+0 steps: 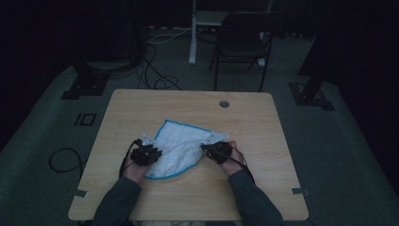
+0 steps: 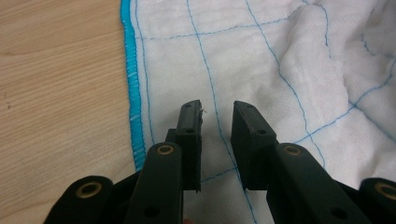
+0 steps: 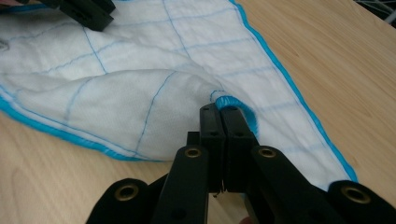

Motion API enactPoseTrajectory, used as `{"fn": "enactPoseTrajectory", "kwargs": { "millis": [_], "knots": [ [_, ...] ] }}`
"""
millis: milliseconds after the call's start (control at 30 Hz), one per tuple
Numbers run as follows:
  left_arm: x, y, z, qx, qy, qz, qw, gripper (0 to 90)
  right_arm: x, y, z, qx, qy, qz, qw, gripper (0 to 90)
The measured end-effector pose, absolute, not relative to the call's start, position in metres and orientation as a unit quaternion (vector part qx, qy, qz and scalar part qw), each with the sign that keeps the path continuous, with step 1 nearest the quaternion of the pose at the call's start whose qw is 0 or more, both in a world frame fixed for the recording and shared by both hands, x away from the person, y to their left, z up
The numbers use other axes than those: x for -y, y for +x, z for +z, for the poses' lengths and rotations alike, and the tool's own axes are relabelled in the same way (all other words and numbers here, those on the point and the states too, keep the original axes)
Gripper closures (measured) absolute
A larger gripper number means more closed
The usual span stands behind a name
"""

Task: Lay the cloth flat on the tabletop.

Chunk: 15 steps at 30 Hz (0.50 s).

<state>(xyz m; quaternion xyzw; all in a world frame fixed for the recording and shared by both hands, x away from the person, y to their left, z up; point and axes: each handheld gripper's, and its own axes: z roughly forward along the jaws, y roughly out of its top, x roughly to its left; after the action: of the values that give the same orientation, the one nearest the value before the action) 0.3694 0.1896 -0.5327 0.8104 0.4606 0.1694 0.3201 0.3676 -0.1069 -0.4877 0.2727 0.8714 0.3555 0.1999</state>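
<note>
A white cloth (image 1: 181, 146) with a thin blue grid and a bright blue hem lies rumpled on the wooden table (image 1: 197, 197). My left gripper (image 1: 151, 150) is at the cloth's left side. In the left gripper view its jaws (image 2: 217, 109) stand a little apart over the flat cloth (image 2: 280, 56), near the hem, with nothing pinched. My right gripper (image 1: 206, 149) is at the cloth's right side. In the right gripper view it (image 3: 219, 112) is shut on a bunched bit of the blue hem (image 3: 236, 101), and the cloth (image 3: 140, 98) rises in a fold toward it. The left gripper (image 3: 88, 11) shows at the top left.
A round cable hole (image 1: 224, 103) sits near the table's far edge. Behind the table stand a dark folding chair (image 1: 242, 40) and a white post (image 1: 193, 33). Cables lie on the floor at the back and left. Bare wood surrounds the cloth on all sides.
</note>
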Motion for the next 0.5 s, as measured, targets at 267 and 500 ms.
{"fn": "enactPoseTrajectory", "kwargs": {
  "millis": [267,500],
  "knots": [
    [-0.187,0.359,-0.531,-0.459,0.815,0.181,0.303,72.5,0.129,0.356,-0.490,-0.869,0.286,0.354,0.196,89.4],
    [-0.162,0.347,-0.511,-0.403,0.827,0.179,0.347,69.4,0.133,0.358,-0.498,-0.868,0.297,0.354,0.182,89.4]
  ]
}}
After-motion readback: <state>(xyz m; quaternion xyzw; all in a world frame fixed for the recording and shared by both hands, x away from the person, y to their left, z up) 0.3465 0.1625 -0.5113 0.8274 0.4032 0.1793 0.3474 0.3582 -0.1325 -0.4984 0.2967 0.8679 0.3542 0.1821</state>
